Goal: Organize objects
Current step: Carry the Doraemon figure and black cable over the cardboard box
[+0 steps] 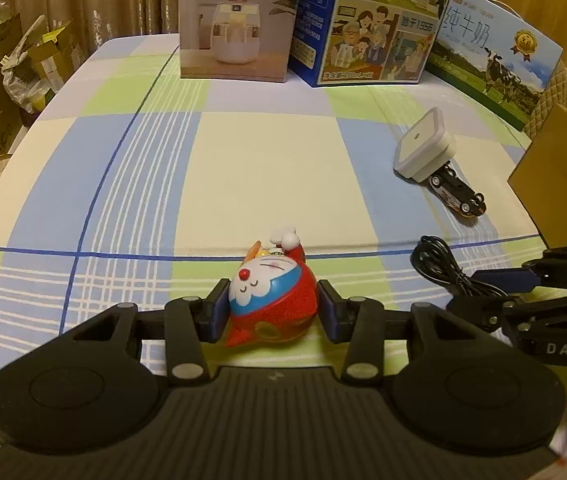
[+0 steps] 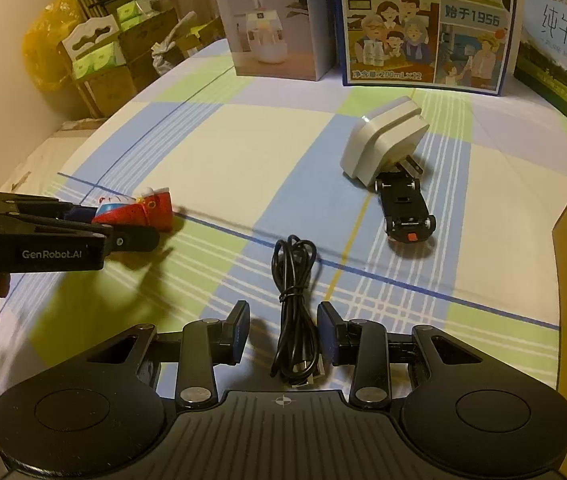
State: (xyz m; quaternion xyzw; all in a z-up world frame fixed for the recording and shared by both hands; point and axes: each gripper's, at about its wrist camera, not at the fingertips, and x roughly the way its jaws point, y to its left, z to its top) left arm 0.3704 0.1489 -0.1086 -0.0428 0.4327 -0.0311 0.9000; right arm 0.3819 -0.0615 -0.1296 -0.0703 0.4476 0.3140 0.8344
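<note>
my left gripper (image 1: 273,306) has its two fingers on either flank of the red and blue plastic cat figurine (image 1: 273,300), which lies on its side near the front edge of the tabletop (image 1: 243,168), roughly mid-width. left pad looks touching, right pad touching or a hair off, so i read it as clamped on the toy but not fully sure. grabbing across the round body makes sense, it's the widest stable part and the raised arm stays out of the way.

my right gripper (image 2: 283,330) is spread apart, fingers straddling the bundled black usb cable (image 2: 293,312), neither pad touching it. cable lies lengthwise between the fingers near the front edge, right of the figurine, tied at the middle so a pinch there should lift the whole bundle.

further back toward the right edge, the white square plug adapter (image 1: 423,150) leans tilted on the black toy car (image 1: 459,196), which is flipped belly-up in the right wrist view. both untouched. brown cardboard box (image 1: 563,184) sits at the right edge, likely the drop spot, can't confirm.

along the back edge stand the humidifier carton (image 1: 235,20), the blue milk carton (image 1: 375,24) and the green milk carton (image 1: 495,60).

judgement: early stage, two picks starting, nothing sorted yet. risk: the round toy could slip out.
</note>
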